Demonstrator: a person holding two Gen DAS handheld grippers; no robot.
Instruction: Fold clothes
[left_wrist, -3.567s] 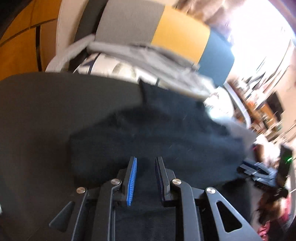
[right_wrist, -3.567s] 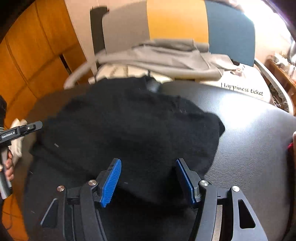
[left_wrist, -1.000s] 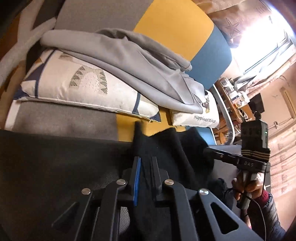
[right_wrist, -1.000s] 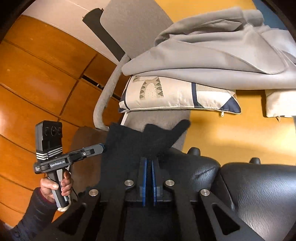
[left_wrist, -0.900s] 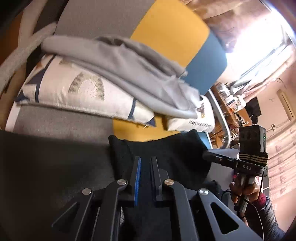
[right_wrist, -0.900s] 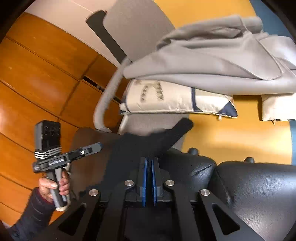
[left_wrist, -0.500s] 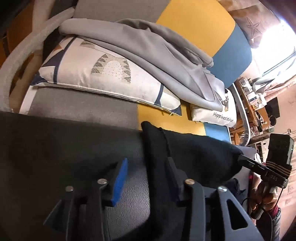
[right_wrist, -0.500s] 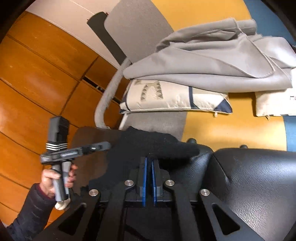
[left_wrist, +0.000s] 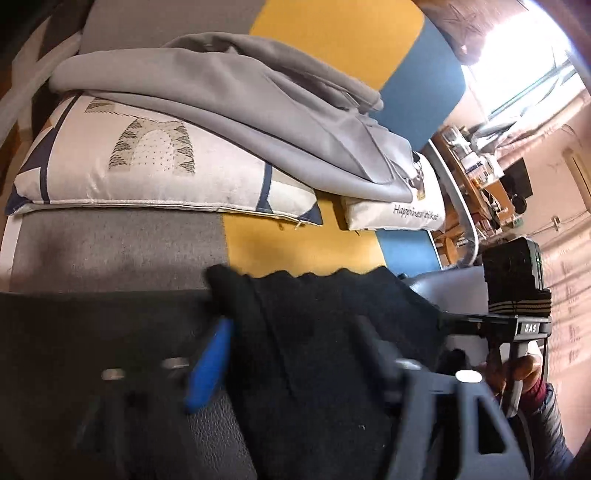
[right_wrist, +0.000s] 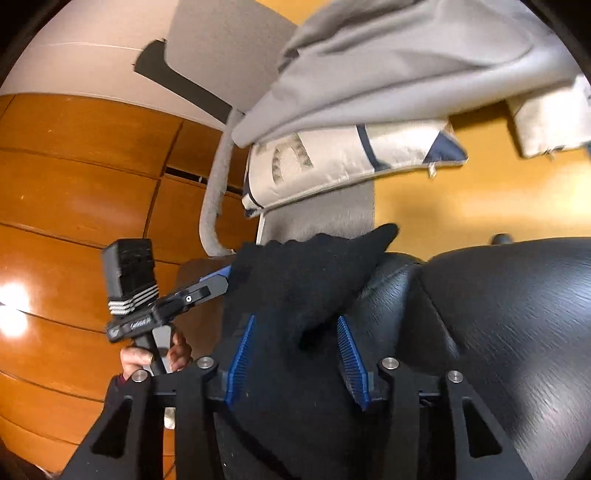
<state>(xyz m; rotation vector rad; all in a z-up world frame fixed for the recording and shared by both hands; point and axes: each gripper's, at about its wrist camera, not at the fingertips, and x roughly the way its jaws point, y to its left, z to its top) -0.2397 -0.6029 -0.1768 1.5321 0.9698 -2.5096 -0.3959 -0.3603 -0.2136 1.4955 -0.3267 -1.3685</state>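
Both the left claw (left_wrist: 291, 354) and right claw (right_wrist: 297, 360) gape released astride the black garment (right_wrist: 299, 288) lying on the black leather surface (right_wrist: 498, 314).

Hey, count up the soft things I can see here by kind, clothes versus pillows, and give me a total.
Black garments: 1, the black sweater between the open grippers.
Grey garments: 1, the grey hoodie draped over the pillows.
Pillows: 2, the patterned pillow and the lettered white pillow.
Total: 4
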